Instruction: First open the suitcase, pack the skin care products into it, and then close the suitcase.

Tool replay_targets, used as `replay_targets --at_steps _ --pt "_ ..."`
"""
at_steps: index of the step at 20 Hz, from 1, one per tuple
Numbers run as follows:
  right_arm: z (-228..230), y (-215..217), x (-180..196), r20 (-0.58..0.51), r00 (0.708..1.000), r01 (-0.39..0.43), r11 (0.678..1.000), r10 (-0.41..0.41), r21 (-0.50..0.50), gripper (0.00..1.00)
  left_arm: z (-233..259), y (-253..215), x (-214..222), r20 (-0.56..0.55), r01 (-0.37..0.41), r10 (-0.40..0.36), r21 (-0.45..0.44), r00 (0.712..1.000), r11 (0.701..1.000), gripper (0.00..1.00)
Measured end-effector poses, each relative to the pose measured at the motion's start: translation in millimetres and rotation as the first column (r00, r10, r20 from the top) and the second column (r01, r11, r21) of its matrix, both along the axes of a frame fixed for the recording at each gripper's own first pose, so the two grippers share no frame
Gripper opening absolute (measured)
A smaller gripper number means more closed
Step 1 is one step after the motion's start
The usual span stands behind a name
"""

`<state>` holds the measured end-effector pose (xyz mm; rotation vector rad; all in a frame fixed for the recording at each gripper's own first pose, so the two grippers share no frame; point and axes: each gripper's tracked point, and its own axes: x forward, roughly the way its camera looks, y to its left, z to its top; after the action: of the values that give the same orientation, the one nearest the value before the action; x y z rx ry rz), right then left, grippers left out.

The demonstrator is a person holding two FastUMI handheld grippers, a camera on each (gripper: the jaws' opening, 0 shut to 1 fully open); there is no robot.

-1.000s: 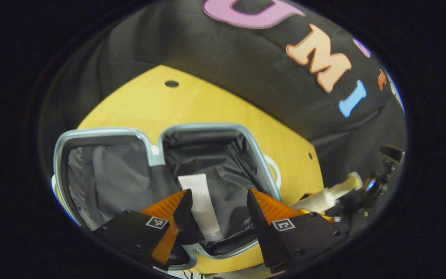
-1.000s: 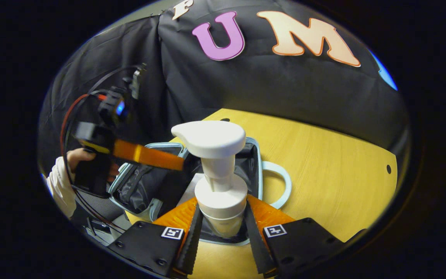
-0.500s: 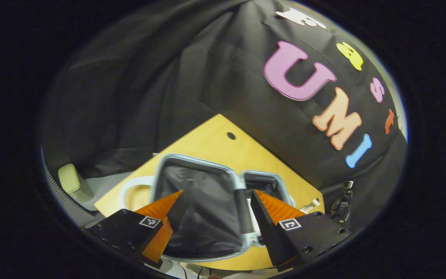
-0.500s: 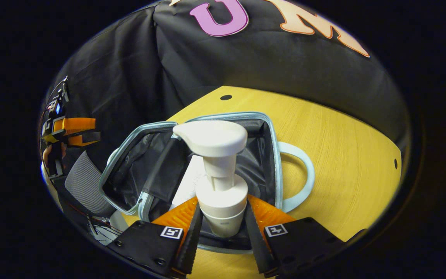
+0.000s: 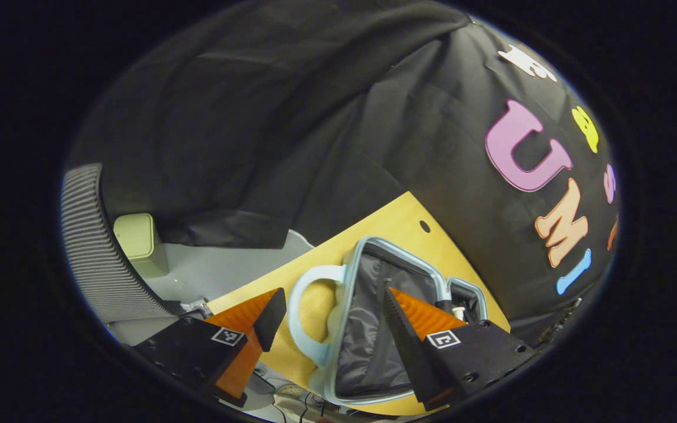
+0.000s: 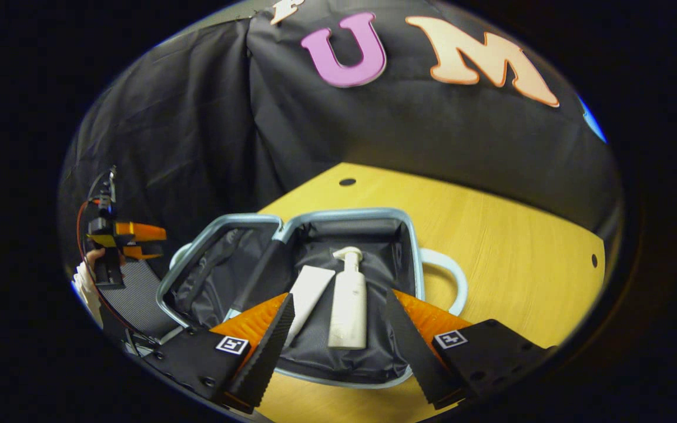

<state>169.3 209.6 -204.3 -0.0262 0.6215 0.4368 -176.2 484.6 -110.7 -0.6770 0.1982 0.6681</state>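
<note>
Two views are examined in turn.

Left gripper view: the left gripper hangs with its jaws wide and nothing between them, above the end of the suitcase where a pale loop handle sticks out. The suitcase lies open on the yellow table, near that table's edge. Its grey lining faces up. Beyond the table edge stand a ribbed grey chair back and a small pale green bin on a light floor.

Right gripper view: the right gripper is also wide open and empty, poised over the near rim of the suitcase. Inside the right-hand half, a white pump bottle lies flat, its pump head pointing to the far wall. A white tube lies just beside it, on its left. The other half lies open to the left. The left gripper appears at the left edge, well apart from the suitcase, held by a hand with a white sleeve.
</note>
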Motion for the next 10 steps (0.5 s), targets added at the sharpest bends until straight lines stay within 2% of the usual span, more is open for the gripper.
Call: replay_targets --at_steps 2,4,5,6,8,10 --pt "26 -7 -13 0.046 0.999 0.002 1.0 -0.003 0.022 0.99 -17 4 4 0.015 0.006 -0.005 -0.058 1.0 0.998 0.96" --pt "45 -18 -28 0.087 0.996 0.006 1.0 -0.008 0.02 0.98 -38 10 9 0.011 0.007 -0.006 -0.097 1.0 0.995 0.96" --pt "51 -23 -36 0.099 0.995 0.011 1.0 -0.013 0.017 0.94 -45 12 12 0.005 0.006 -0.005 -0.109 1.0 0.994 0.95" --pt "58 -30 -44 0.106 0.994 0.022 1.0 -0.023 0.01 0.98 -51 14 15 0.002 0.011 -0.01 -0.12 1.0 0.993 0.95" --pt "59 -44 -58 0.095 0.994 0.054 0.998 -0.053 -0.012 0.98 -57 16 20 0.008 0.018 -0.017 -0.145 1.0 0.989 0.93" --pt "58 -57 -70 0.083 0.994 0.077 0.996 -0.074 -0.033 0.98 -64 20 21 -0.003 0.005 -0.006 -0.164 1.0 0.986 0.58"
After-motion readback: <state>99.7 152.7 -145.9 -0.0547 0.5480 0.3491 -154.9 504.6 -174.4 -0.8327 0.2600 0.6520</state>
